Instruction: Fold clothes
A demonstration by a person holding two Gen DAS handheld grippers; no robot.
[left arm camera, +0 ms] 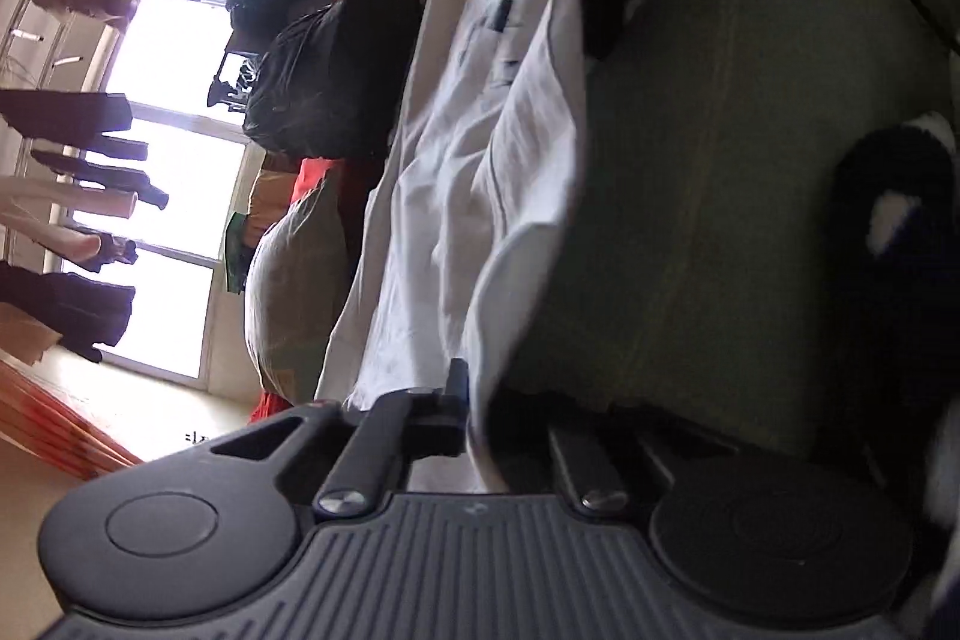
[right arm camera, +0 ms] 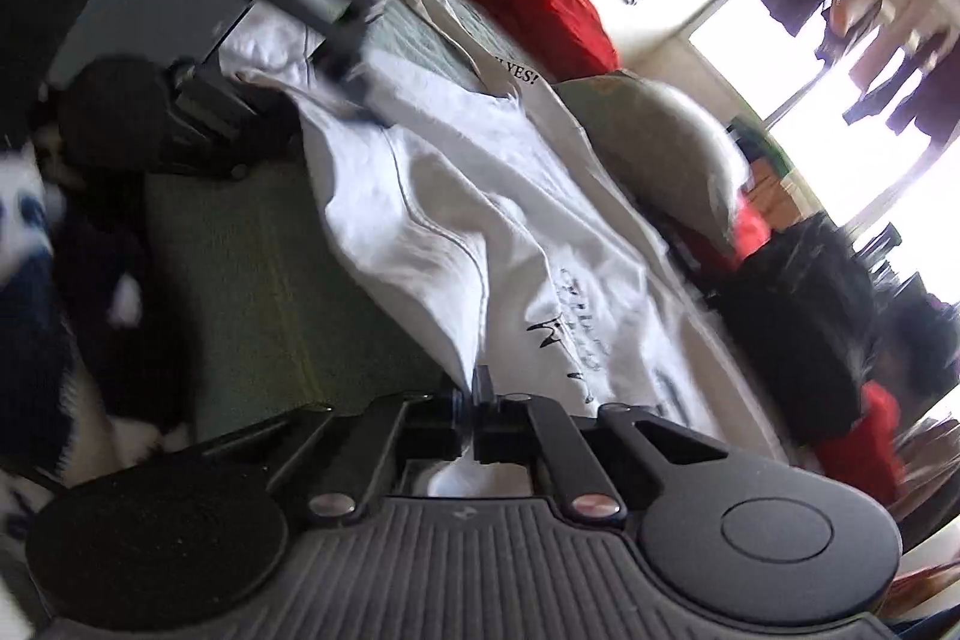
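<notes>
Both tools are tipped sideways over the green woven mat; the left gripper and right gripper each pinch the white printed cotton T-shirt spread across it.

Free room: a broad strip of bare green woven mat on the bed lay open beside the white printed garment, wide enough for a tool to pass.

Obstacles, near side: a dark blue and white fuzzy item sat at the mat's edge.

Obstacles, far side: a grey-green stuffed pillow, a red folded fabric pile and a black glossy plastic bag lined the garment's far edge, touching or just beside it, closing that side.

Overhead, by the bright window: dark hanging clothes on a rack, well apart from the bed.

Both tools stood at opposite ends of the garment.
</notes>
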